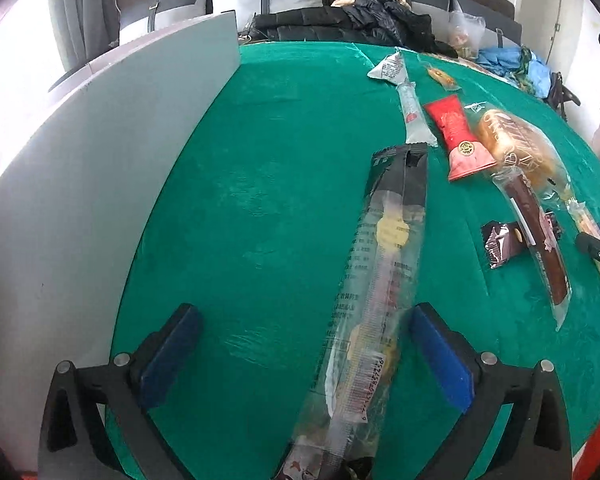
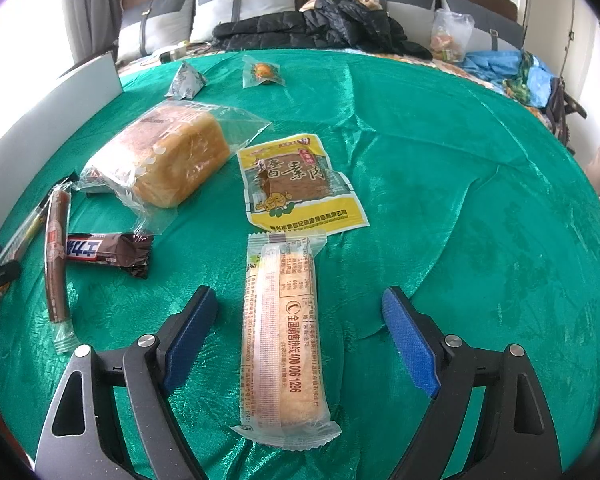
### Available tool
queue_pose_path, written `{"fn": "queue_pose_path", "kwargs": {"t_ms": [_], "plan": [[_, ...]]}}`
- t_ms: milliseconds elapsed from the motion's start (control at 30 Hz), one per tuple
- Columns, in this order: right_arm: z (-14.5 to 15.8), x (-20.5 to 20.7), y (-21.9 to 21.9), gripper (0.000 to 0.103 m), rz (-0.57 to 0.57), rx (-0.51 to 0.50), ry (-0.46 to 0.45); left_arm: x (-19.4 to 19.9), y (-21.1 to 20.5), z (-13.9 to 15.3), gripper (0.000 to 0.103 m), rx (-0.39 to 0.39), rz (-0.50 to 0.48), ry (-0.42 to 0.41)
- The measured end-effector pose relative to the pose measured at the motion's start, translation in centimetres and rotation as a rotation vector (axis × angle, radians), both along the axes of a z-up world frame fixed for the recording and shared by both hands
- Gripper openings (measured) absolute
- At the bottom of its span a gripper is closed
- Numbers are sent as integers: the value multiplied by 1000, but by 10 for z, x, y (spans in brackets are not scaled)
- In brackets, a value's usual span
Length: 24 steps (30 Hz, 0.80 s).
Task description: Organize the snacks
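The left gripper (image 1: 306, 350) is spread wide, a long clear crinkled snack pack (image 1: 374, 300) lying loose between its blue pads on the green satin cloth (image 1: 260, 200). The right gripper (image 2: 300, 336) is likewise parted, empty, around a flat oblong rice cracker packet (image 2: 282, 340).

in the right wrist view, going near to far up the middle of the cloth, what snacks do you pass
long rice cracker pack between the open right claw → yellow tofu snack packet → small orange wrapped sweet
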State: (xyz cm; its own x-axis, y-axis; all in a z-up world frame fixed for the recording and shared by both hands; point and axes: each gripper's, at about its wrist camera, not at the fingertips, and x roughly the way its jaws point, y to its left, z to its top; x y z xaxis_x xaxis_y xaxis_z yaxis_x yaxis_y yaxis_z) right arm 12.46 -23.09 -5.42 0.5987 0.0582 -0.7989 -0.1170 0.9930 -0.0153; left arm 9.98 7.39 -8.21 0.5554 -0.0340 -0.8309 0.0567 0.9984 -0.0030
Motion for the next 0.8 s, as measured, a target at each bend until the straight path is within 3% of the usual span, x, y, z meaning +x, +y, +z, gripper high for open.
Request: {"fn": "queue_pose_path", "kwargs": {"t_ms": [800], "plan": [[0, 0, 0, 87, 0, 1, 0, 3, 1, 5, 103, -2, -1, -11]]}}
